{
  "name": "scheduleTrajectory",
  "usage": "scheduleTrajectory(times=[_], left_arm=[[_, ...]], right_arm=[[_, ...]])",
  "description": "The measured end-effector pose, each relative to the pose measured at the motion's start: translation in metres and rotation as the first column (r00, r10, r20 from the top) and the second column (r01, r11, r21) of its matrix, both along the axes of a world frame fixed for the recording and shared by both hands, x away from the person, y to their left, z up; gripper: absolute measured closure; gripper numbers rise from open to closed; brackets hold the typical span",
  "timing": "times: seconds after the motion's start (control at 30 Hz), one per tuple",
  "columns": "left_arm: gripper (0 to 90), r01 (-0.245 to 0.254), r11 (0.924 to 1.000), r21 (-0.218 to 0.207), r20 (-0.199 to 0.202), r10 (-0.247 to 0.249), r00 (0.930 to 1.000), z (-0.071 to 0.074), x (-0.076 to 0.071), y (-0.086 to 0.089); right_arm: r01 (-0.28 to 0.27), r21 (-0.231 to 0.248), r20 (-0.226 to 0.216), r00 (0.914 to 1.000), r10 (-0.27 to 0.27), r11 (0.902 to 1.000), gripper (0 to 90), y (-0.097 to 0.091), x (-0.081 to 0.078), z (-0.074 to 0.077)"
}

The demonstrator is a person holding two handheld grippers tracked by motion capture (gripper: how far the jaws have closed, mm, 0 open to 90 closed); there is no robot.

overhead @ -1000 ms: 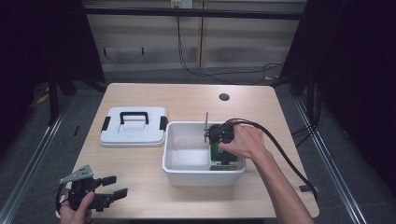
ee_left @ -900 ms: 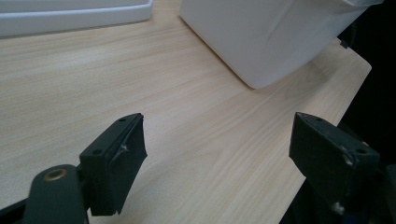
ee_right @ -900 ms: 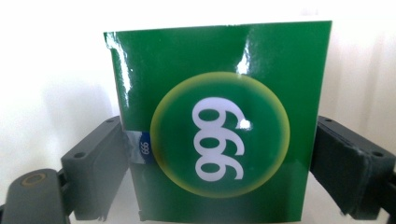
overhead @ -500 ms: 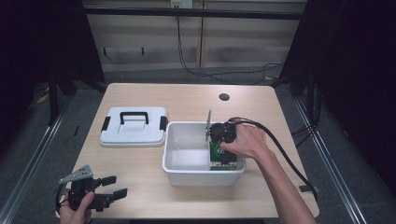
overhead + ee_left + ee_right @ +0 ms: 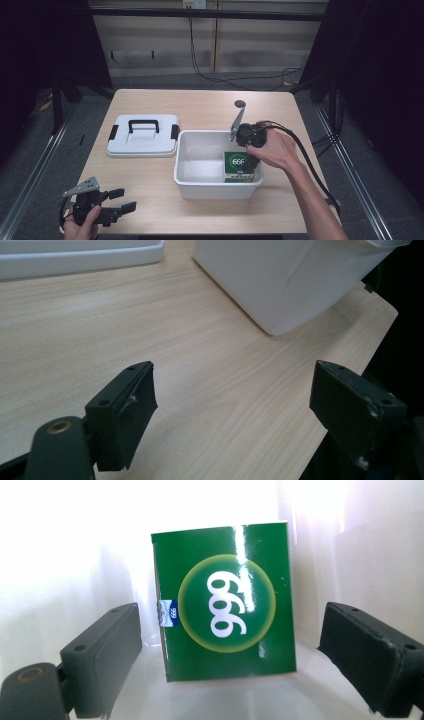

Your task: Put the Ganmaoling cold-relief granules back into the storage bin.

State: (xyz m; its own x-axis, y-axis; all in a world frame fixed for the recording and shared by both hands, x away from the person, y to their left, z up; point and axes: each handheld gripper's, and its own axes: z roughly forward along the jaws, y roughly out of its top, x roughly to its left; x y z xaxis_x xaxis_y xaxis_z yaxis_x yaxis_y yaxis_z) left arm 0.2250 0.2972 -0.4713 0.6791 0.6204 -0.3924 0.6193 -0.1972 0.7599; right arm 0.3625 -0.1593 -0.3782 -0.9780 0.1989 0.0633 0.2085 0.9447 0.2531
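Right now my right gripper (image 5: 251, 150) hangs over the white bin (image 5: 200, 181) at the middle of the wooden table (image 5: 200, 107), pointing down into its right end. Below it a green box (image 5: 239, 166) marked 999 lies flat on the bin floor, pushed toward the right and near walls. In the right gripper view the green box (image 5: 225, 602) sits between my two black jaws, which stand wide apart and touch neither side of it. It looks like a light cardboard carton with a glossy printed face, so I judge it stiff enough to pinch but easy to dent, and slippery on its shiny panels. I would close on its two opposite long edges, across the narrow width, with gentle pressure; the bin walls just beside it leave little room for one jaw. My left gripper (image 5: 116, 205) rests at the near left corner of the table, well apart from the bin, and in the left gripper view its jaws are also spread open over bare wood. A white lid (image 5: 142, 136) with a black handle lies left of the bin.
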Motion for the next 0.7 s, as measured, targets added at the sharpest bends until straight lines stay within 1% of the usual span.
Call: scheduleTrajectory(times=[0.03,0.07,0.13,0.17,0.23,0.27,0.3,0.33,0.37,0.4,0.43,0.47,0.53,0.57,0.67,0.7], left_arm=[[18.6,0.000,1.0000,0.000,0.000,0.000,1.0000,0.000,0.000,0.000],[18.6,0.000,1.0000,0.001,0.000,0.000,1.0000,0.000,0.000,0.000],[18.6,-0.001,1.0000,0.001,0.001,0.001,1.0000,0.000,0.000,0.000],[18.6,-0.001,1.0000,0.001,0.001,0.001,1.0000,0.000,0.000,0.000],[18.6,-0.002,1.0000,0.002,0.001,0.002,1.0000,0.000,0.000,0.000],[18.6,-0.002,1.0000,0.003,0.001,0.002,1.0000,0.000,0.000,0.000],[18.6,-0.002,1.0000,0.003,0.001,0.002,1.0000,0.000,0.000,0.000],[18.6,-0.004,1.0000,0.003,0.001,0.004,1.0000,0.000,0.000,0.000],[18.6,-0.004,1.0000,0.004,0.002,0.004,1.0000,0.000,0.000,0.000],[18.6,-0.006,1.0000,0.005,0.002,0.006,1.0000,0.000,0.000,0.000],[18.6,-0.006,1.0000,0.005,0.002,0.006,1.0000,0.000,0.000,0.000],[18.6,-0.006,1.0000,0.005,0.003,0.006,1.0000,0.000,0.000,0.000],[18.6,-0.005,1.0000,0.003,0.001,0.005,1.0000,0.000,0.000,0.000],[18.6,-0.005,1.0000,0.003,0.001,0.005,1.0000,0.000,0.000,0.000],[18.6,-0.006,1.0000,0.005,0.001,0.006,1.0000,0.000,0.000,0.000],[18.6,-0.006,1.0000,0.004,0.000,0.006,1.0000,0.000,0.000,0.000]], right_arm=[[0.012,0.001,0.004,0.9999,-0.012,0.9999,9.6,-0.002,-0.001,0.003],[0.011,0.011,0.012,0.9999,-0.011,0.9999,10.2,-0.004,-0.001,0.005],[0.030,0.030,0.022,0.9993,-0.031,0.9991,11.8,-0.008,-0.004,0.009],[0.042,0.041,0.019,0.9989,-0.043,0.9983,12.0,-0.010,-0.005,0.012],[0.046,0.064,0.029,0.9984,-0.048,0.9969,12.2,-0.015,-0.007,0.014],[0.057,0.083,0.033,0.9976,-0.060,0.9949,12.3,-0.018,-0.008,0.015],[0.057,0.083,0.033,0.9976,-0.060,0.9949,12.3,-0.018,-0.008,0.015],[0.071,0.124,0.034,0.9965,-0.076,0.9897,12.4,-0.024,-0.010,0.017],[0.076,0.157,0.026,0.9964,-0.081,0.9847,12.7,-0.027,-0.011,0.018],[0.084,0.185,0.019,0.9958,-0.090,0.9791,12.8,-0.031,-0.011,0.019],[0.093,0.207,0.027,0.9946,-0.100,0.9740,12.7,-0.035,-0.013,0.020],[0.097,0.225,0.040,0.9933,-0.109,0.9696,12.8,-0.039,-0.014,0.020],[0.112,0.253,0.039,0.9912,-0.126,0.9608,12.8,-0.047,-0.017,0.021],[0.118,0.269,0.049,0.9894,-0.137,0.9559,12.9,-0.050,-0.018,0.022],[0.139,0.324,0.060,0.9840,-0.168,0.9356,13.1,-0.060,-0.023,0.024],[0.145,0.341,0.058,0.9829,-0.175,0.9288,13.2,-0.064,-0.025,0.025]])
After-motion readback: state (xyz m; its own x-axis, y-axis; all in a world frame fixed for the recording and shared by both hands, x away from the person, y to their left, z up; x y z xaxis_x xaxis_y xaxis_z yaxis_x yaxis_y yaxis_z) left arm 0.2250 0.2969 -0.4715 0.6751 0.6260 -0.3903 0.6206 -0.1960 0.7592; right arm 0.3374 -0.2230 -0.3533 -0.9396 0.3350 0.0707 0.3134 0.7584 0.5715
